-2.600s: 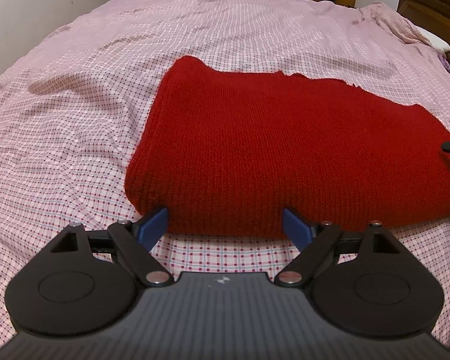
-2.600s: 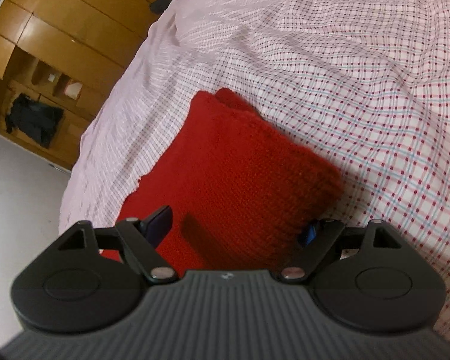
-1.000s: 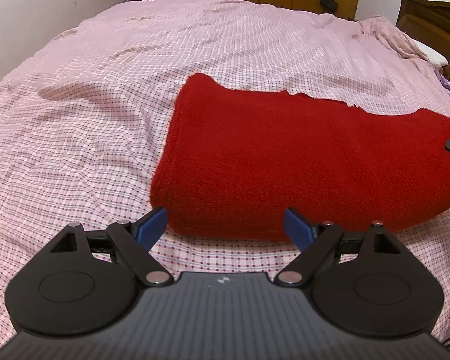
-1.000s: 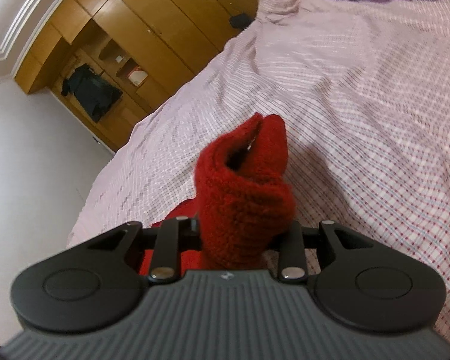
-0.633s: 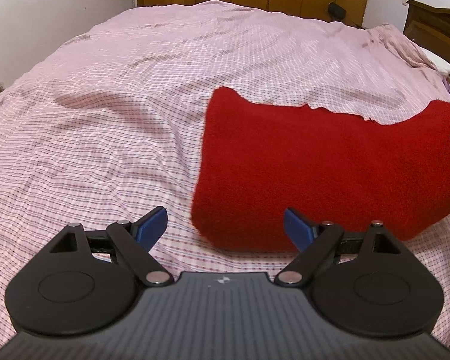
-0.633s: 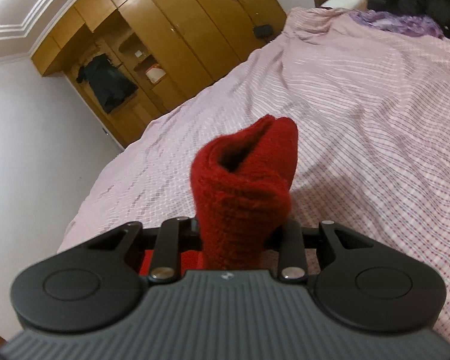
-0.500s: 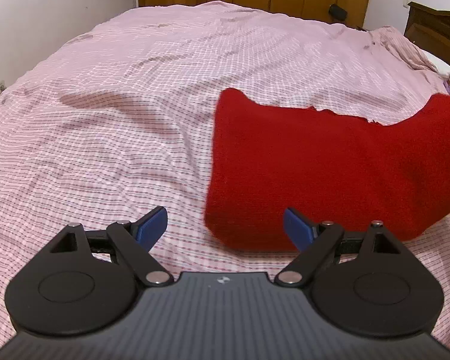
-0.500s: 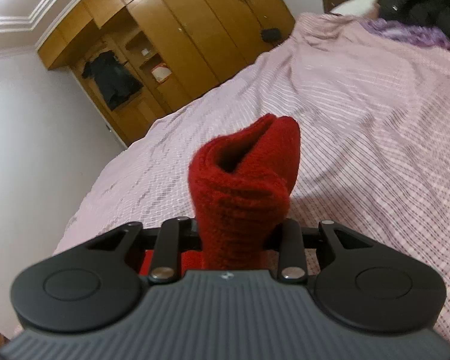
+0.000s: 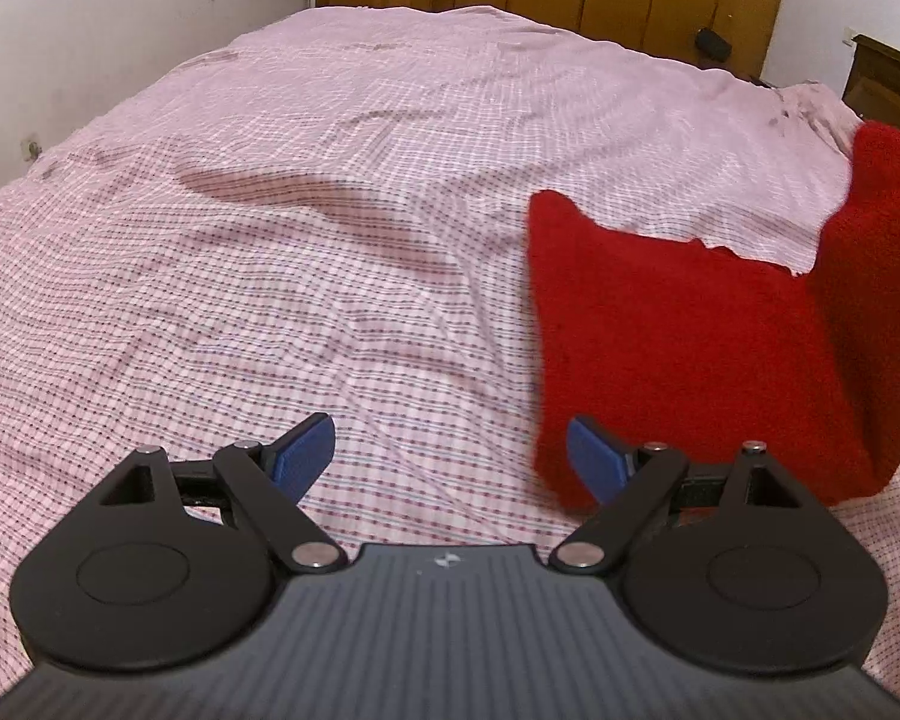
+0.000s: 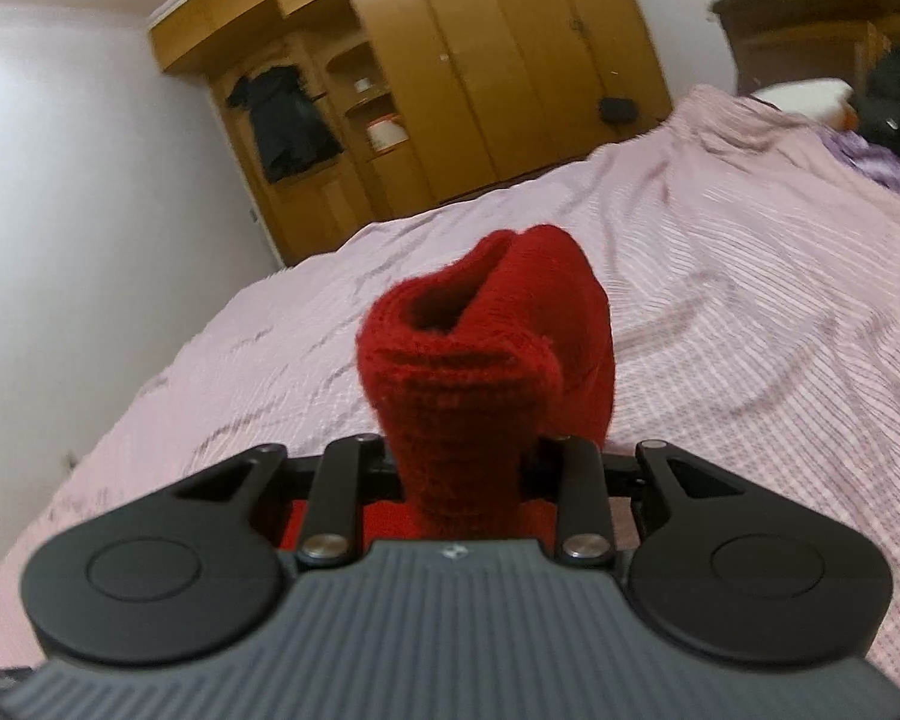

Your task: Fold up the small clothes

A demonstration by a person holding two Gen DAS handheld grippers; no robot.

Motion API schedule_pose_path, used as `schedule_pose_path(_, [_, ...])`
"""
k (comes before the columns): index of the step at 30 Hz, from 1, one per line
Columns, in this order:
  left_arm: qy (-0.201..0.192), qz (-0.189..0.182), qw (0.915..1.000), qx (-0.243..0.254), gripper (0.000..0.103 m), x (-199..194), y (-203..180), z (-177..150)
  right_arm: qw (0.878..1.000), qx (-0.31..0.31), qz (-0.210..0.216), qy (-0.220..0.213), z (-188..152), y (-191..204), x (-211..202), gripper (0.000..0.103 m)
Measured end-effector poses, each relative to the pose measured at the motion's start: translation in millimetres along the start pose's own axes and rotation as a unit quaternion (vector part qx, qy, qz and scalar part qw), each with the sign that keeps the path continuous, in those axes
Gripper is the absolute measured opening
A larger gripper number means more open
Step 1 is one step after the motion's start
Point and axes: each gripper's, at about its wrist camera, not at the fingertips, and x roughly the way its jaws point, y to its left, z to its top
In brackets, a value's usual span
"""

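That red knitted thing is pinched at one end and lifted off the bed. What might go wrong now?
The right gripper pinches only a bunched end of the red knitted garment, so the thick knit may slip free. The left gripper is open over the checked bedsheet, beside the garment's near corner, so nothing pins that end; pulling may drag the garment instead of folding it.

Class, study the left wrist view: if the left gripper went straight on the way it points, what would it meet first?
Probably the pink checked bedsheet: the left gripper, jaws open, points at bare sheet. The red knitted garment lies right of that line, though depth is unclear.
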Motion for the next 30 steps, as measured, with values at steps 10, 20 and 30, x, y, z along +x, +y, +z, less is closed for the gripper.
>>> schedule_pose_path(10, [0.007, -0.003, 0.9994, -0.034, 0.089, 4, 26, -12, 0.992, -0.099, 0.032, 0.077, -66, 69, 46, 0.031])
schedule_pose_path(20, [0.007, 0.000, 0.9983, -0.058, 0.089, 4, 53, -22, 0.986, -0.164, 0.006, 0.017, -81, 93, 38, 0.031])
schedule_pose_path(30, [0.001, 0.009, 0.9968, -0.080, 0.089, -6, 78, -27, 0.959, -0.277, 0.044, 0.034, -121, 135, 44, 0.033])
